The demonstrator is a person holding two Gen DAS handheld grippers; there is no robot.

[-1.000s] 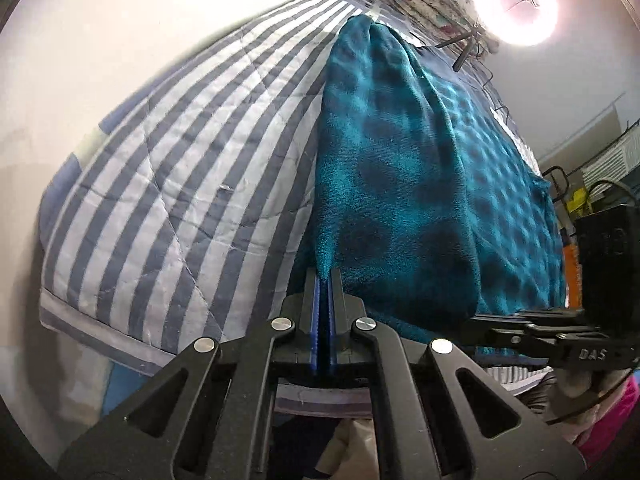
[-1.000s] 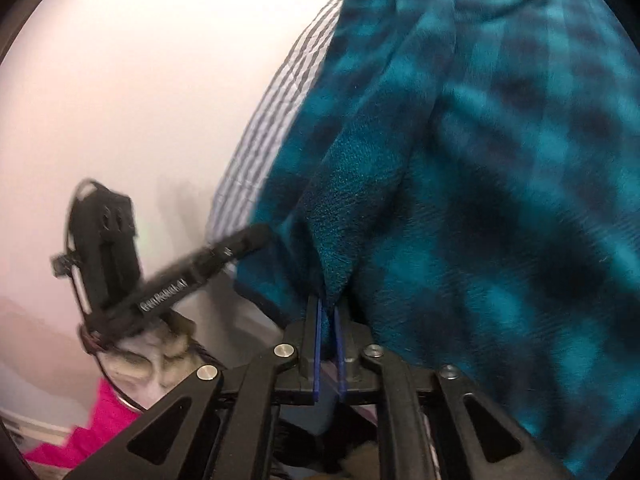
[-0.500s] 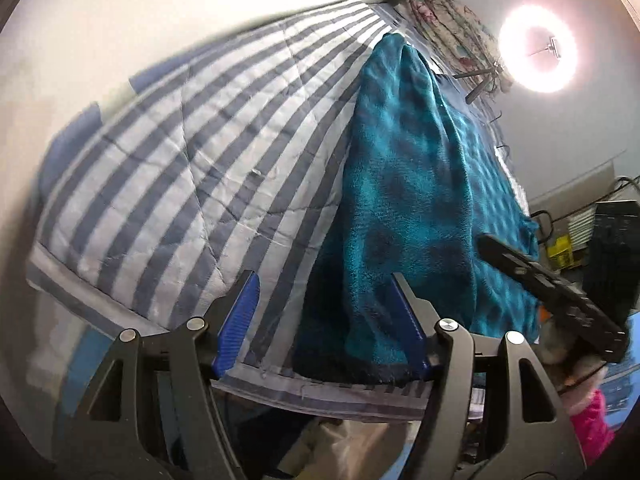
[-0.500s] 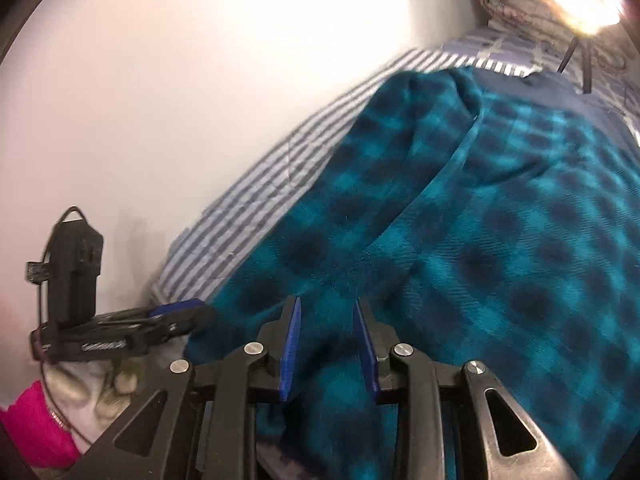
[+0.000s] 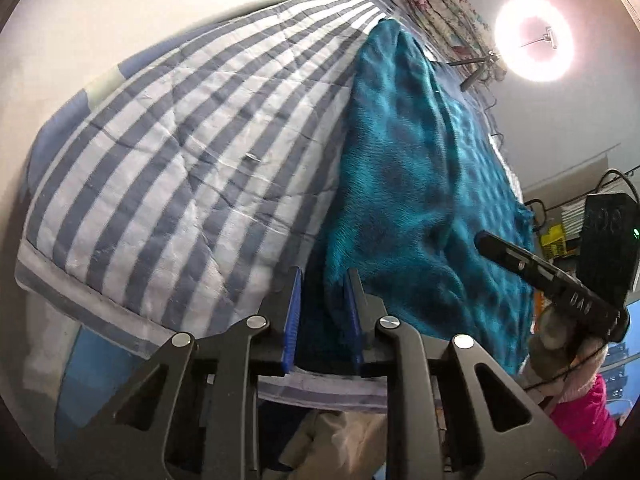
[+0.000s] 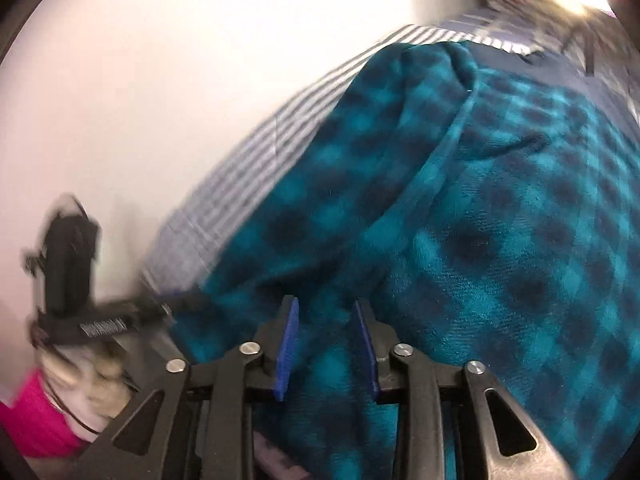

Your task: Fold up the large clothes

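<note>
Now both my grippers are open. My left gripper has the near edge of the blue fleece between its pads, I think; it lies on the striped quilt. My right gripper should pinch the same edge, evenly.

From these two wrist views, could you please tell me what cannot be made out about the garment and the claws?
- The teal plaid garment: its near hem is hidden behind the left claw in the left wrist view, and its right side is cut off by the frame edge in the right wrist view.
- The left claw seen from the right wrist view is motion-blurred, so its jaws cannot be judged there.
- The right claw: the cloth between its fingers is blurred, so contact is unclear.
</note>
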